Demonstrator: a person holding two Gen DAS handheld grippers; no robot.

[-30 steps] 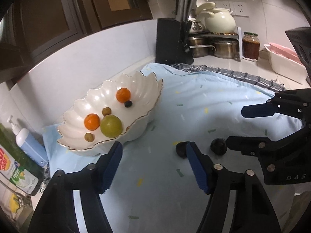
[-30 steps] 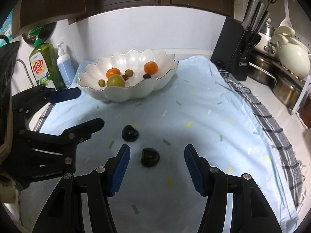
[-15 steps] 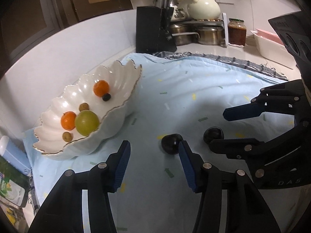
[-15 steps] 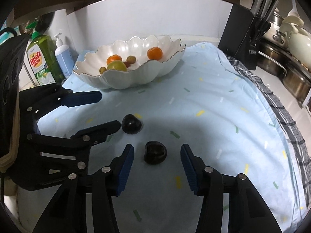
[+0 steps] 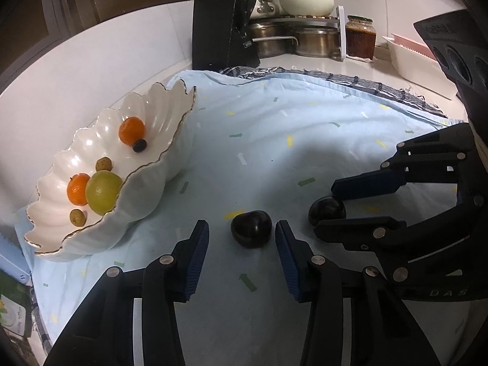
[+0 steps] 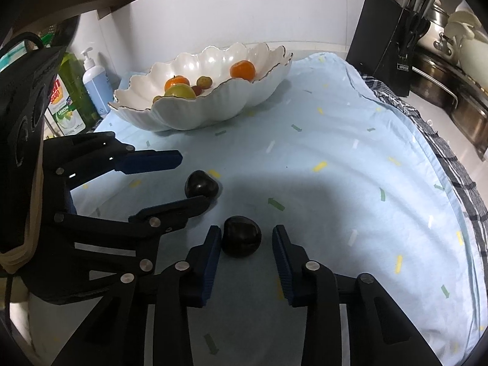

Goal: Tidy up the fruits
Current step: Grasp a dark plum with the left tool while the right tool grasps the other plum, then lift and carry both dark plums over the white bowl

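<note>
- Plums, two dark ones, lie on the pale blue cloth (image 5: 305, 128) over the counter, low in both frames, each between the pads of one of your claws.
- Your left claw (image 5: 242, 242) brackets the left plum (image 5: 251, 228) at lower centre of its own view; its jaws have just been closing, yet a gap shows on both sides of the fruit.
- Your right claw (image 6: 246, 242) straddles the right plum (image 6: 241, 240) at lower centre of its view; its jaws have just been closing too. The left pad looks to touch the fruit, the right pad stands clear, so nothing is gripped.
- The two plums sit near each other, apart.
- Farther back, at the left, the white scalloped bowl (image 5: 158, 164) rests on the cloth with two oranges, a green fruit and some small fruits inside.
- Beyond, against the wall, stands a black knife block (image 5: 222, 30).
</note>
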